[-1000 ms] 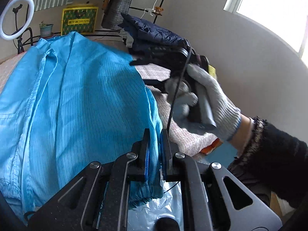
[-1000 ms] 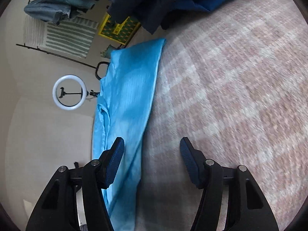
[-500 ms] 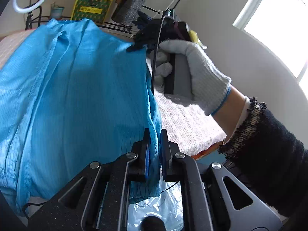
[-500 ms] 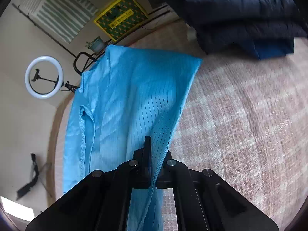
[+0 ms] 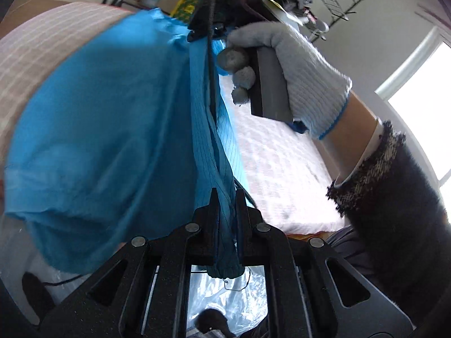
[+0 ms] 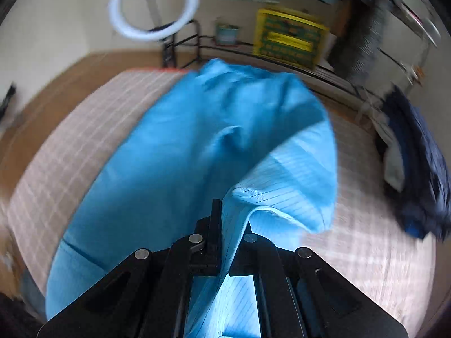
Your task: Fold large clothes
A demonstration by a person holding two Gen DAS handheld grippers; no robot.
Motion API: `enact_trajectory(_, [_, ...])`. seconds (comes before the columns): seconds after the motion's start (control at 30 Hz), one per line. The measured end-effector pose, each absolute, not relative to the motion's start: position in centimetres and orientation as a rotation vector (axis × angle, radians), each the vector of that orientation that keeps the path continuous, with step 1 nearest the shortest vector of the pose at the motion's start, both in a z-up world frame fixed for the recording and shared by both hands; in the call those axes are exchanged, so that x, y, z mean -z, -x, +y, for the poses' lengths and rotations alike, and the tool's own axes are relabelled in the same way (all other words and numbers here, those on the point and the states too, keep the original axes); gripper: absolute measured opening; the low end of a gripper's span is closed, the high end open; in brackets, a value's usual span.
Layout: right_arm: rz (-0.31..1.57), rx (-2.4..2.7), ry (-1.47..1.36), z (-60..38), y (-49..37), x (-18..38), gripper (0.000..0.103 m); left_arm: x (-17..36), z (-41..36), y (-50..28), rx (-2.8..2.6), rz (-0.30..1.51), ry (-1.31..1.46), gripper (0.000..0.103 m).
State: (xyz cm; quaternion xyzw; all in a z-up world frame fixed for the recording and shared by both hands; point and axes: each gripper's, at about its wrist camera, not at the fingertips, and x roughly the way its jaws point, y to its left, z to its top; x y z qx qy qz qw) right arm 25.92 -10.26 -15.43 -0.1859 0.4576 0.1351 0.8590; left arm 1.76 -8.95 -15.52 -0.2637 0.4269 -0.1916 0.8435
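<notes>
A large bright blue garment [image 5: 107, 129] with thin dark stripes lies on a pink checked bed cover [image 5: 282, 169]. One long edge is lifted off the bed between both grippers. My left gripper [image 5: 225, 197] is shut on a bunched hem of the blue garment near the bed's foot. In the left wrist view a gloved hand [image 5: 296, 64] holds my right gripper [image 5: 197, 32], shut on the same edge farther up. In the right wrist view my right gripper [image 6: 229, 219] pinches a fold of the blue garment [image 6: 197, 146], and the cloth curls over beside it.
A dark navy jacket [image 6: 417, 169] lies on the bed cover [image 6: 352, 253] at the right. A ring light [image 6: 153, 5], a yellow box [image 6: 290, 38] and a black rack [image 6: 394, 14] stand beyond the bed. Clear plastic [image 5: 225, 304] lies below the left gripper.
The right gripper went from open over the bed to shut on the garment's edge, then rose and swung left. Both grippers carried the lifted edge over the rest of the garment.
</notes>
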Motion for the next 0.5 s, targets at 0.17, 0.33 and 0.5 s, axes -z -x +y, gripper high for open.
enact_trajectory(0.17, [0.989,-0.301,0.607,-4.6,-26.1,20.5,0.000,16.9,-6.1,-1.5,0.335,0.930,0.609,0.007])
enact_trajectory(0.33, [1.027,-0.329,0.581,-4.7,-27.2,21.8,0.001,17.3,-4.8,-1.4,0.315,0.932,0.627,0.007])
enact_trajectory(0.5, [1.092,-0.429,0.364,-8.3,-27.1,19.3,0.011,17.7,-5.4,-1.2,0.337,0.944,0.601,0.007])
